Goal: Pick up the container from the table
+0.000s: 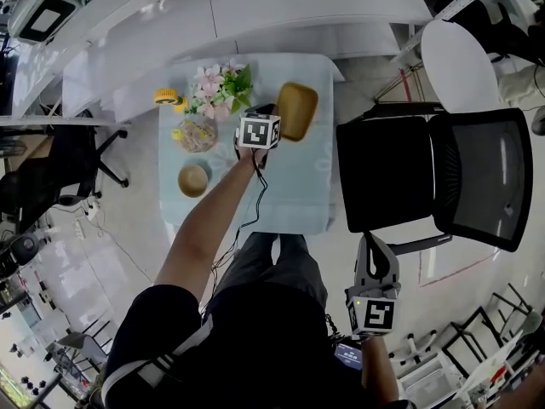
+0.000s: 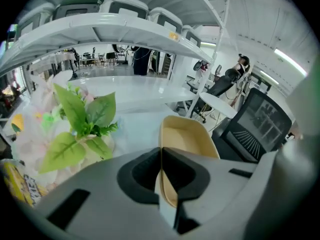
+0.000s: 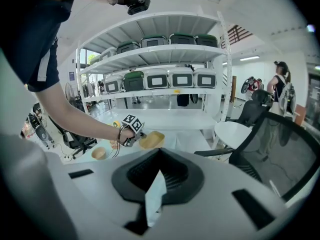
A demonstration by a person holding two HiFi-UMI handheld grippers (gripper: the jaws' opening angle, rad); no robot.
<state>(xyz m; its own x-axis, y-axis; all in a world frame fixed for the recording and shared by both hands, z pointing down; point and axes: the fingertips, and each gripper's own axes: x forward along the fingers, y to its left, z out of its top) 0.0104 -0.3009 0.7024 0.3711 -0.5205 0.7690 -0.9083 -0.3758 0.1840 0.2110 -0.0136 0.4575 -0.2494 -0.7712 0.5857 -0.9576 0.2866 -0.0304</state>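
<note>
The container (image 1: 296, 109) is a tan oval dish that sits tilted at the far right of the small table (image 1: 298, 190). My left gripper (image 1: 274, 114) reaches over the table and is shut on the dish's near rim. In the left gripper view the pale rim runs straight down between the dark pads (image 2: 176, 170), and the hollow of the container (image 2: 186, 136) lies beyond them. My right gripper (image 1: 375, 258) hangs low beside the person's leg, far from the table, jaws together with nothing in them. In the right gripper view, that right gripper (image 3: 159, 173) looks toward the distant container (image 3: 151, 140).
On the table's left stand a bunch of pink flowers (image 1: 223, 88), a yellow roll (image 1: 166, 97), a glass bowl (image 1: 197, 135) and a small wooden bowl (image 1: 193, 180). A black office chair (image 1: 434, 177) is close on the right, with a white round table (image 1: 460, 62) behind it.
</note>
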